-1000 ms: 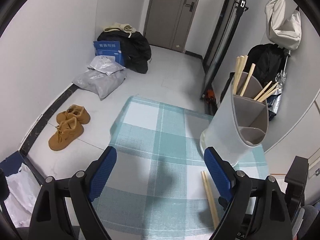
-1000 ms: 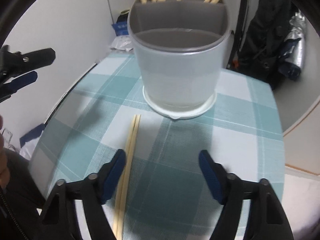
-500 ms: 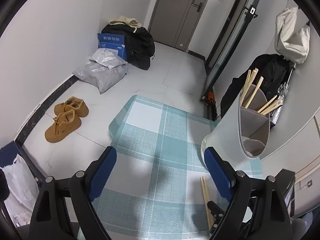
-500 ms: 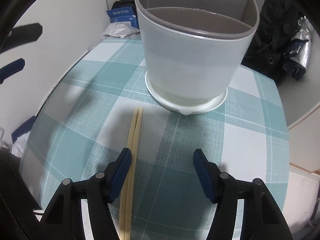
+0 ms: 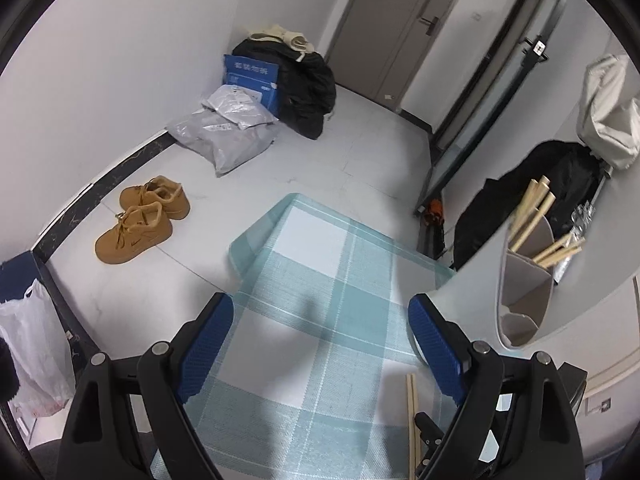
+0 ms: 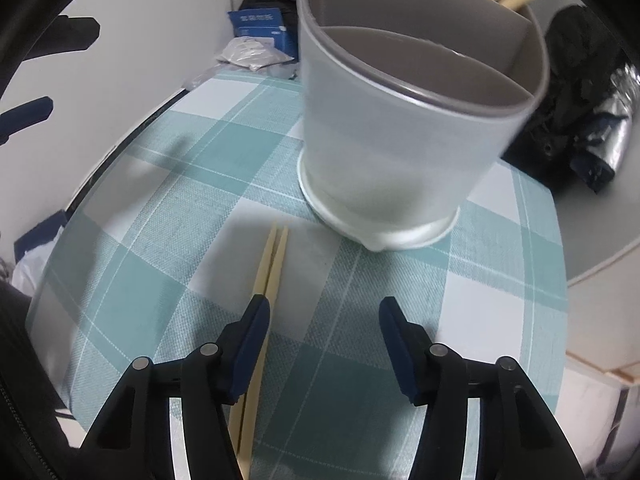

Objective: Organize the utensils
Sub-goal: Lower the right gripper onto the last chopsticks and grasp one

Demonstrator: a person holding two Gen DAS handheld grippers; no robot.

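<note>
A grey-white divided utensil holder (image 6: 404,152) stands on the teal checked table (image 6: 168,184), with several wooden chopsticks (image 5: 536,220) standing in its far compartments. The holder also shows at the right of the left wrist view (image 5: 480,280). A pair of chopsticks (image 6: 270,264) lies flat on the cloth in front of the holder, running under my right gripper's left finger. My right gripper (image 6: 324,320) is open and empty, low over the table, just right of the pair. My left gripper (image 5: 320,340) is open and empty above the table's left part. The pair shows there too (image 5: 412,412).
The table's rounded edge drops off to the floor on the left and far side. On the floor lie tan shoes (image 5: 140,216), grey parcels (image 5: 228,132), a blue box (image 5: 252,76) and black bags (image 5: 304,80). A white plastic bag (image 5: 32,344) hangs at the left.
My right gripper has moved down and forward toward the lying chopsticks and the holder, and its jaws have narrowed a little. The left gripper has lifted and drawn back, so the table looks smaller.
</note>
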